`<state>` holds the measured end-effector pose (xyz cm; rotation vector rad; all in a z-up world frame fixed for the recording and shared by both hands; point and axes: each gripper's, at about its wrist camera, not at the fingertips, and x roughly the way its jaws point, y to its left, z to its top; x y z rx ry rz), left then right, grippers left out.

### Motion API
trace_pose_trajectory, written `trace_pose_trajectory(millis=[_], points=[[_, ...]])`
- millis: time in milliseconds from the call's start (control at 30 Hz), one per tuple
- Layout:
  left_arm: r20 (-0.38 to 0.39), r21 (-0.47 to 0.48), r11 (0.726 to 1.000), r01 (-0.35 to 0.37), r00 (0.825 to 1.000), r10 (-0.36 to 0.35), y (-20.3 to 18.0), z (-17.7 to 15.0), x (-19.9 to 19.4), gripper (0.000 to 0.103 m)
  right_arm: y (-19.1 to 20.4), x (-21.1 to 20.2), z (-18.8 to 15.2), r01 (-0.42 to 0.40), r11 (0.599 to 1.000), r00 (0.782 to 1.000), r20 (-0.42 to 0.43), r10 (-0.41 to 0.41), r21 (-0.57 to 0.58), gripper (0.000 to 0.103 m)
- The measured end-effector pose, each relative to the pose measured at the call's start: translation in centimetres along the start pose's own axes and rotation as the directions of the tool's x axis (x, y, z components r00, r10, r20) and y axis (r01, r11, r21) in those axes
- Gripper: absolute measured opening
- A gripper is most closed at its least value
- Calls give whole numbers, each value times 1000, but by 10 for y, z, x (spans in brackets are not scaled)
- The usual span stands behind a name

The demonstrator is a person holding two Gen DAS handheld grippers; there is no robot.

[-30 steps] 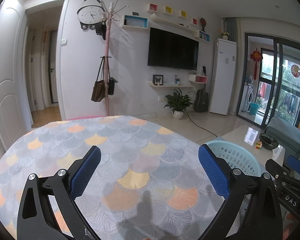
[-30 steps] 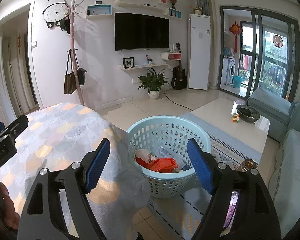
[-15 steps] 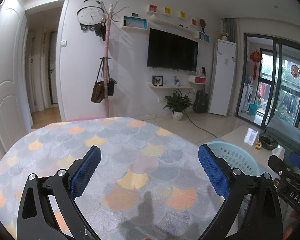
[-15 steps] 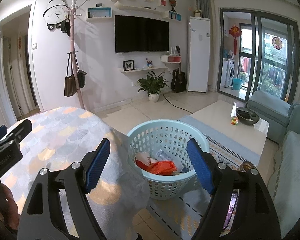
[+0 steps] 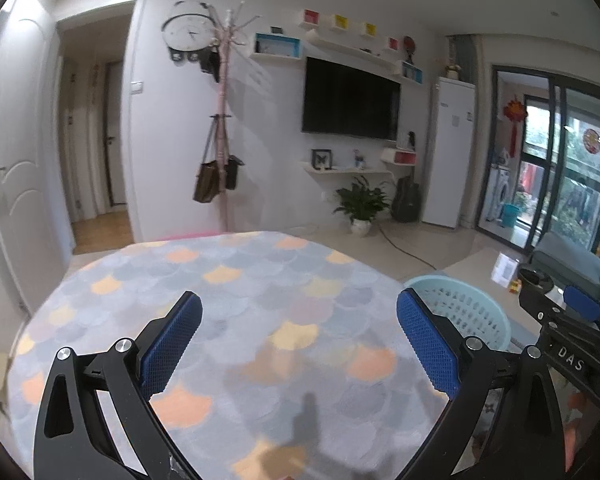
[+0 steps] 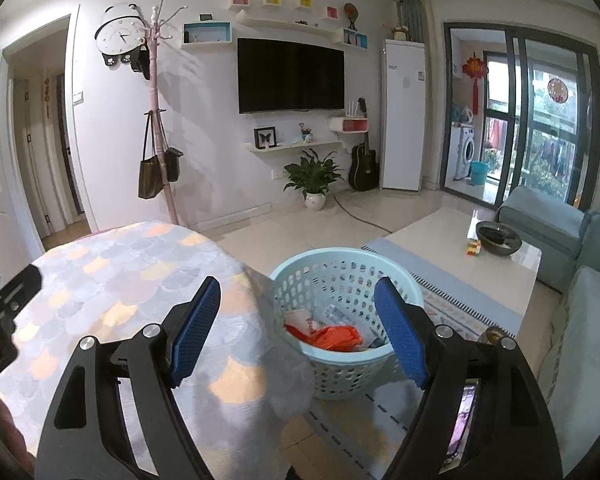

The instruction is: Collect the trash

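A light blue basket stands on the floor beside the round table. It holds trash: an orange bag, white wrappers and clear plastic. My right gripper is open and empty, held above the table edge and the basket's near side. My left gripper is open and empty above the scale-patterned tablecloth. The basket's rim shows at the right in the left wrist view. The right gripper's side shows there too.
A low white coffee table with a dark bowl stands right of the basket on a grey rug. Grey-blue sofas line the right side. A coat stand, TV, plant and fridge are along the far wall.
Both grippers have risen and tilted slightly, so the views show a little more of the room. Both stay open and empty. The basket's contents have not moved.
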<state>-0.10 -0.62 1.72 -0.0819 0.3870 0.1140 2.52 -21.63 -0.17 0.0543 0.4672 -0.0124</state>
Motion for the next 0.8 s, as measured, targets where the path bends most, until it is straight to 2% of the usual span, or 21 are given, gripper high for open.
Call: trace_pose_trajectory(millis=[233, 433, 500, 600, 700, 800], points=[[-6, -15, 993, -113, 994, 113, 24, -2, -31, 95, 17, -11, -3, -4, 1000, 999, -50, 4, -3, 75], [0, -17, 987, -161, 987, 161, 46, 0, -51, 95, 35, -20, -7, -57, 998, 996, -64, 56, -7, 75], [12, 1, 980, -199, 980, 199, 50, 0, -56, 95, 42, -21, -8, -68, 998, 996, -66, 67, -19, 75], [4, -4, 978, -209, 978, 209, 55, 2, -59, 95, 55, -24, -8, -87, 995, 994, -67, 85, -37, 75], [2, -21, 982, -190, 982, 190, 61, 3, -63, 95, 61, -27, -8, -101, 994, 993, -61, 98, -49, 75], [8, -17, 978, -210, 978, 210, 65, 3, -65, 95, 67, -29, -7, -109, 992, 993, -55, 105, -62, 75]])
